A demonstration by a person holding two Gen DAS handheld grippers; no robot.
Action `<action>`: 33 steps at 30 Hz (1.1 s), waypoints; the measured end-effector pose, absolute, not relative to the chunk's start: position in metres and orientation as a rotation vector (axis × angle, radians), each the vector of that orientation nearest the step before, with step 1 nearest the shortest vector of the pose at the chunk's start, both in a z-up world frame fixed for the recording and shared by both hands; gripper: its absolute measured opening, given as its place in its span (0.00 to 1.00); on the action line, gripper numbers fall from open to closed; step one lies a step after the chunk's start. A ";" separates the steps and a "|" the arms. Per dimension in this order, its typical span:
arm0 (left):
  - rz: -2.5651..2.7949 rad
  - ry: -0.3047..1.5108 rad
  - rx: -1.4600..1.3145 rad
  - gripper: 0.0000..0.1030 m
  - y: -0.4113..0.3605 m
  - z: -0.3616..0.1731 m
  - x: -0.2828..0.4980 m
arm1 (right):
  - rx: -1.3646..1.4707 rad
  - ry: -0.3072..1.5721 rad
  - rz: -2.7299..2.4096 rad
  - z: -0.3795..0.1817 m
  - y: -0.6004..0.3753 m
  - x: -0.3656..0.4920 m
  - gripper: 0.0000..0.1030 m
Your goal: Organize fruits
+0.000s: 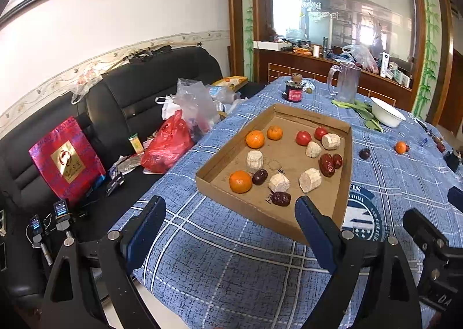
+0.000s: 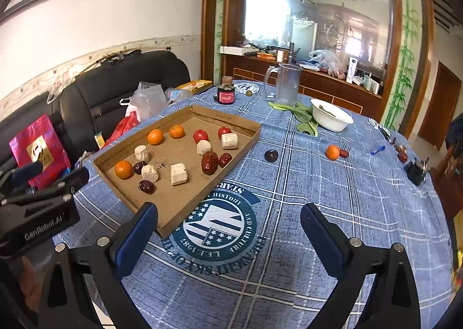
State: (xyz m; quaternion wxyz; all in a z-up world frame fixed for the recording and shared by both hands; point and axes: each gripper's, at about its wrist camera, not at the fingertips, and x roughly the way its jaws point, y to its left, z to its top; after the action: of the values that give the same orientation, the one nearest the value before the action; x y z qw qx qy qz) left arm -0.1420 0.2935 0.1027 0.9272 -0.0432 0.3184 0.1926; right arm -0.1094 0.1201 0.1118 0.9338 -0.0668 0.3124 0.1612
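Both tongs stand wide and hold nothing: the left tongs (image 1: 230, 213) hover over the near edge of the shallow brown cardboard tray (image 1: 345, 161), the right tongs (image 2: 228, 220) over the blue plaid cloth on the desk (image 2: 332, 198). In the tray lie orange mandarins (image 1: 240, 181), red tomatoes (image 1: 303, 138), pale cut chunks (image 1: 310, 180) and wrinkled dark-red dates (image 1: 327, 165). At 3 o'clock of the tray, well apart, sit a dark round fruit (image 2: 271, 155), perhaps a plum, and a lone small mandarin (image 2: 332, 152) touching a small red date (image 2: 344, 153).
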 end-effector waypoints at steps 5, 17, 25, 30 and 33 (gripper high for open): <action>0.356 0.653 -0.092 0.88 0.296 0.102 -0.145 | -0.096 0.643 0.302 0.113 0.119 -0.110 0.99; 0.311 0.645 -0.101 0.88 0.292 0.102 -0.149 | -0.145 0.663 0.278 0.109 0.129 -0.114 0.99; 0.276 0.646 -0.102 0.88 0.288 0.101 -0.148 | -0.146 0.665 0.264 0.110 0.126 -0.115 0.99; 0.278 0.633 -0.101 0.88 0.287 0.103 -0.149 | -0.143 0.665 0.249 0.110 0.121 -0.114 0.99; 0.285 0.637 -0.099 0.88 0.287 0.104 -0.148 | -0.138 0.668 0.244 0.110 0.118 -0.114 0.99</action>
State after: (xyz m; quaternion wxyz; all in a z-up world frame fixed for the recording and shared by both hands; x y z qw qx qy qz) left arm -0.1480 0.2874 0.1037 0.9386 -0.0483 0.3119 0.1396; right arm -0.1135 0.1184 0.1101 0.9351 -0.0677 0.3267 0.1195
